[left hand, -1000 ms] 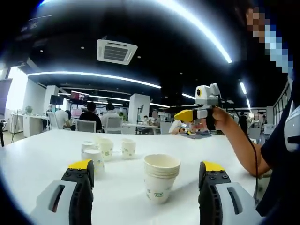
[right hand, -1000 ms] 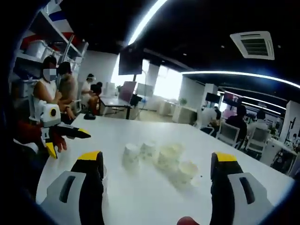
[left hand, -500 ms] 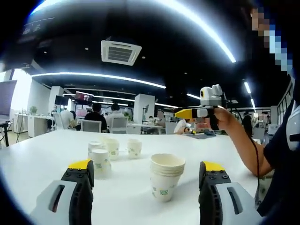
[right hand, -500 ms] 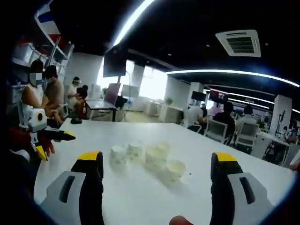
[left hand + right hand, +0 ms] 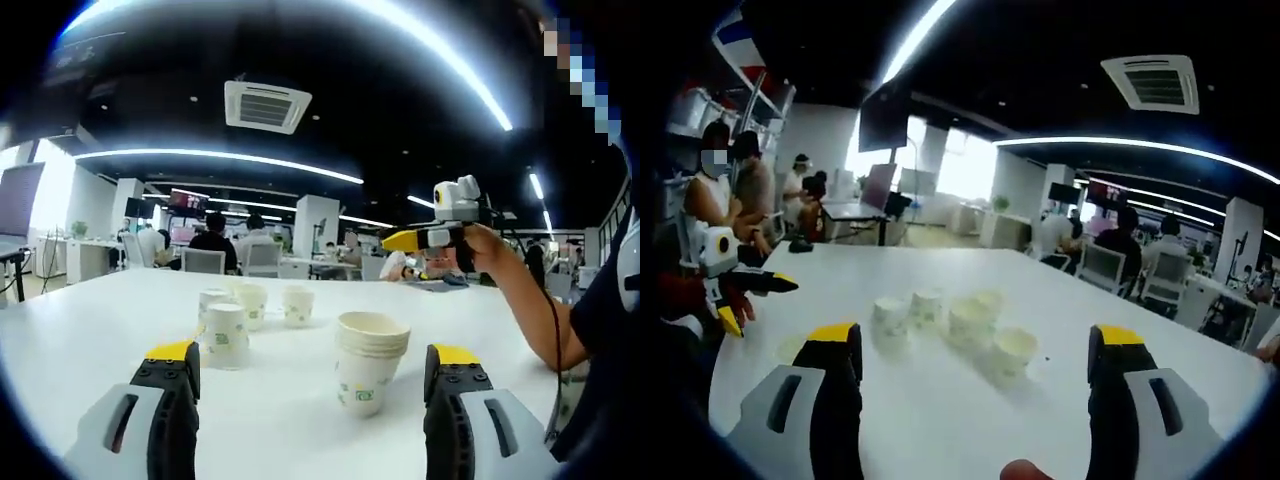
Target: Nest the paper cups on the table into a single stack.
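A short stack of white paper cups point(image 5: 370, 365) stands on the white table point(image 5: 80, 340), just ahead of my left gripper point(image 5: 312, 400) and nearer its right jaw. Further back and to the left stand several single cups, the nearest point(image 5: 226, 335) with others point(image 5: 297, 305) behind it. My left gripper is open and holds nothing. In the right gripper view the single cups point(image 5: 970, 322) form a blurred row ahead of my right gripper point(image 5: 975, 400), which is open and above the table. The right gripper point(image 5: 440, 235) also hangs high at the right of the left gripper view, in a hand.
The left gripper point(image 5: 735, 285) shows at the left of the right gripper view, held by a hand. Beyond the table's far edge are office chairs point(image 5: 205, 260), desks and seated people point(image 5: 725, 200). A sleeve and arm point(image 5: 590, 320) lie along the table's right side.
Both views have shifted a little with the hands; in the left gripper view the stack now sits slightly further right and lower. No cup has moved, and both grippers stay open.
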`<state>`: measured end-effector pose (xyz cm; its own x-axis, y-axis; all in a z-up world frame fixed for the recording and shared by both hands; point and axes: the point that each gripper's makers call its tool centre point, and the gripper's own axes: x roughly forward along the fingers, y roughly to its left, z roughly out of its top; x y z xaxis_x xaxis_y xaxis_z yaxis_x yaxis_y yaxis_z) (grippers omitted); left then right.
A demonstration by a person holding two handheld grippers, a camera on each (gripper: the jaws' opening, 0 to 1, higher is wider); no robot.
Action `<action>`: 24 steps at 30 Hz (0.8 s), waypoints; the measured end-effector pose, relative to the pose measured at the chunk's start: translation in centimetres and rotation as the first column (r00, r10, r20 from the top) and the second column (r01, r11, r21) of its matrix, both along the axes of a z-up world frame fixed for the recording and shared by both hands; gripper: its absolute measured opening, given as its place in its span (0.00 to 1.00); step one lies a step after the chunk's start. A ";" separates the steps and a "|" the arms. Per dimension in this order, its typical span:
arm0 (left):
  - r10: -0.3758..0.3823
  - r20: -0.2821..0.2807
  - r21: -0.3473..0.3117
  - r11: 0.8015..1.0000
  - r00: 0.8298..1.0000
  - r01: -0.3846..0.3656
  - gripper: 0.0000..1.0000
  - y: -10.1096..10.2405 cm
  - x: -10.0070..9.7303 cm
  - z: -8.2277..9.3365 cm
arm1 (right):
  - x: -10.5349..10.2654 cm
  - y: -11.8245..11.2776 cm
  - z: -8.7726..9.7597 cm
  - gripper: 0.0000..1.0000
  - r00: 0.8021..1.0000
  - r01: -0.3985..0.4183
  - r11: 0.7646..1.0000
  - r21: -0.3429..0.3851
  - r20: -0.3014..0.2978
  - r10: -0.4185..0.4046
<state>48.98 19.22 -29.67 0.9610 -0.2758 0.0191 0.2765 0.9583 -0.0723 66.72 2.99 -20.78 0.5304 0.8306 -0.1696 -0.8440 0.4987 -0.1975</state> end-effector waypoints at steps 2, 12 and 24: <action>0.006 0.000 -0.006 1.000 1.000 -0.006 0.99 0.2 0.0 -0.3 | 0.0 0.0 -0.2 0.97 1.000 0.000 1.000 -0.003 -0.002 0.000; 0.026 -0.011 -0.009 1.000 1.000 -0.026 0.99 0.5 0.1 -1.5 | 0.8 0.2 -1.4 0.94 1.000 0.011 1.000 -0.020 -0.020 -0.012; 0.021 -0.014 -0.026 0.999 1.000 -0.021 0.98 0.3 0.0 -2.0 | 1.8 0.3 -3.2 0.90 0.998 0.023 0.999 -0.028 -0.064 -0.024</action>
